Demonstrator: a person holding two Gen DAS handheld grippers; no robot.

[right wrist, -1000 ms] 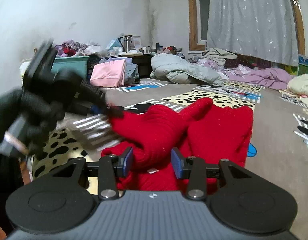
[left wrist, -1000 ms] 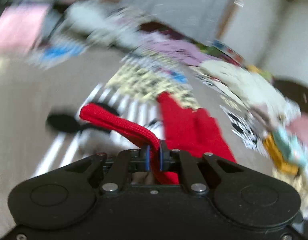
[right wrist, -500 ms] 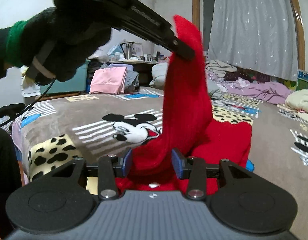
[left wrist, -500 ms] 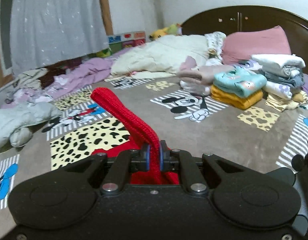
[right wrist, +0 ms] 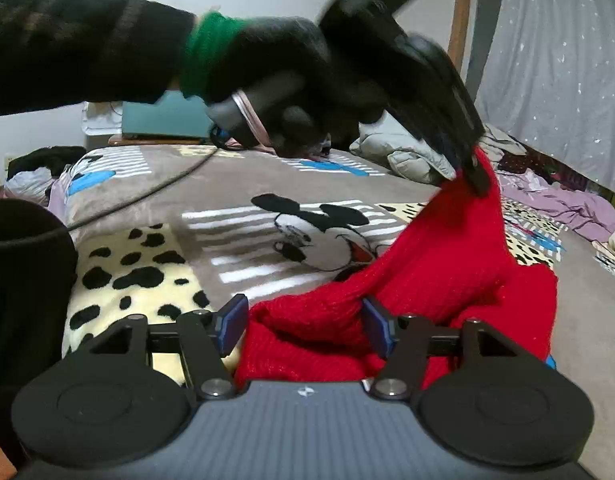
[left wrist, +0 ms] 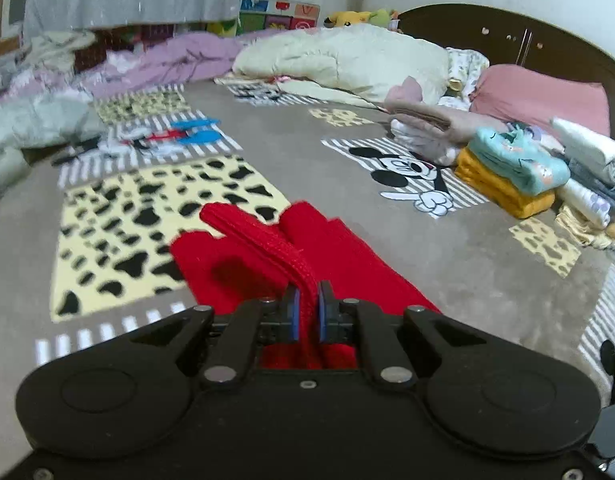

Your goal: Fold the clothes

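A red knit sweater lies on the bed's cartoon-print blanket. My left gripper is shut on its ribbed sleeve cuff, which sticks out forward over the body of the sweater. In the right wrist view the left gripper, held in a black glove, holds the sleeve up and to the right above the sweater. My right gripper is open; a bunched part of the sweater sits between its fingers without being pinched.
Stacks of folded clothes stand at the right by a pink pillow and the dark headboard. A cream duvet, purple bedding and a grey jacket lie at the far side. A black cable crosses the blanket.
My left gripper has carried the sleeve down and to the right, over the sweater's body. The right gripper has stayed open at the sweater's near edge.
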